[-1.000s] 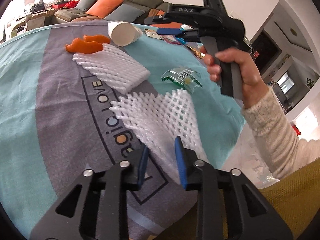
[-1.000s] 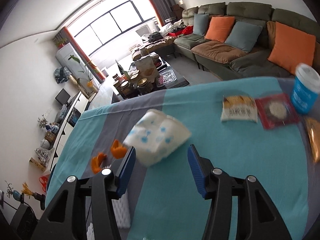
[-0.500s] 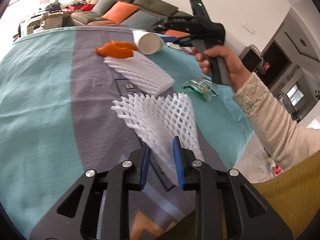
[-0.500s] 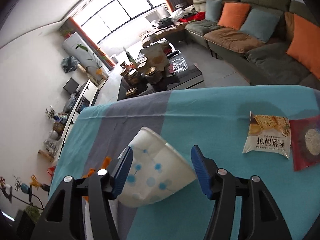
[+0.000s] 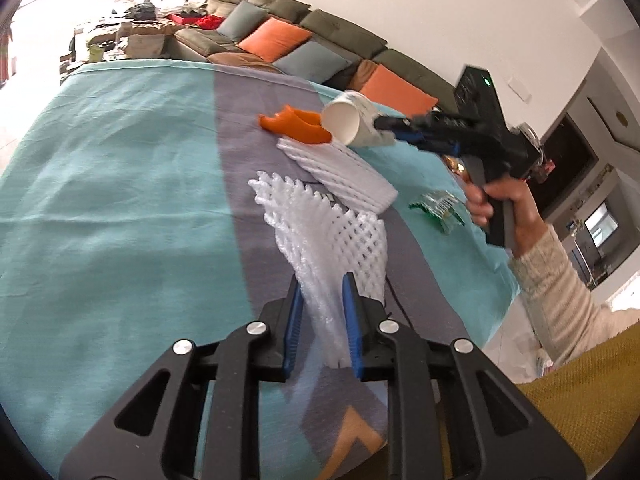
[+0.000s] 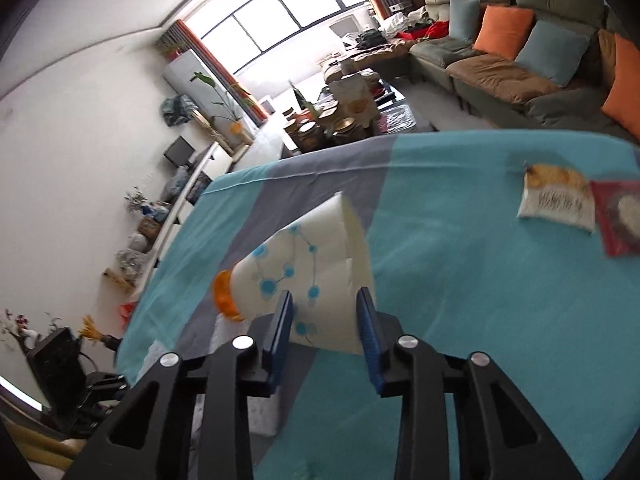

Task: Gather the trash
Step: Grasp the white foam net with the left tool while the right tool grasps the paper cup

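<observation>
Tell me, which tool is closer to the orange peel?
The right tool. It holds a paper cup just above the orange peel. The left tool is farther back, shut on a white foam net.

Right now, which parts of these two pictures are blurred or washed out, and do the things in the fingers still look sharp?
Left wrist view: the window corner is blown out white, the right gripper carrying the paper cup is smeared; the foam net is sharp. Right wrist view: the window glares, the snack packets are streaked, the cup is crisp; both views bend at the edges.
</observation>
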The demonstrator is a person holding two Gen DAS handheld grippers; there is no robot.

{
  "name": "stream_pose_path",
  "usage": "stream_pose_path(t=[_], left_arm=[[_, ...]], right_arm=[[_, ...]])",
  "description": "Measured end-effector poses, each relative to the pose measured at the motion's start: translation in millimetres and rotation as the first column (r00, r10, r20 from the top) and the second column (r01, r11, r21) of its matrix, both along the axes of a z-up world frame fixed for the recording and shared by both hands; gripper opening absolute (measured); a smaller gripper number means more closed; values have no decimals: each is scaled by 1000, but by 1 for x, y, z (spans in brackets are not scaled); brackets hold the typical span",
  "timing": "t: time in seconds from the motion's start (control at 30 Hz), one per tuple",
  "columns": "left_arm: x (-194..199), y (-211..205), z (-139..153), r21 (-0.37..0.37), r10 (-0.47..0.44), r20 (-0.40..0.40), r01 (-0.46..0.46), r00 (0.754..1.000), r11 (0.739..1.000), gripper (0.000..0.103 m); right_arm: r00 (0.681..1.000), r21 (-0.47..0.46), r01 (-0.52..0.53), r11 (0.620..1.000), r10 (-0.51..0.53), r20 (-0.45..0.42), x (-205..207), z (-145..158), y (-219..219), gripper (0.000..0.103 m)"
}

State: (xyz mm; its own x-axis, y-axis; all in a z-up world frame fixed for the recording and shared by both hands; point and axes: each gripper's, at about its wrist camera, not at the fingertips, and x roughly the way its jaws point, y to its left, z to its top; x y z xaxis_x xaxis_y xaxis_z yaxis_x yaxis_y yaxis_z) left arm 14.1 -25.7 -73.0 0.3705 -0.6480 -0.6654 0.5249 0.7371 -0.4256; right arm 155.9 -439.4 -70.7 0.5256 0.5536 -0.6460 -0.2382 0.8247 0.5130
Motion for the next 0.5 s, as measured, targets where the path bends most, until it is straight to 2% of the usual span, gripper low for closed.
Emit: stream_pose_path(t=[0.23,0.5], left_arm=[[4,16,3,-3,46,13,-46,999,999,19],[3,34,6,-19,81,26,-80,996,997,15]], right_arm=[[999,44,3,999,-5,51,-22,15,3,4],[990,45,46,998,-51,128,-46,40,8,3]])
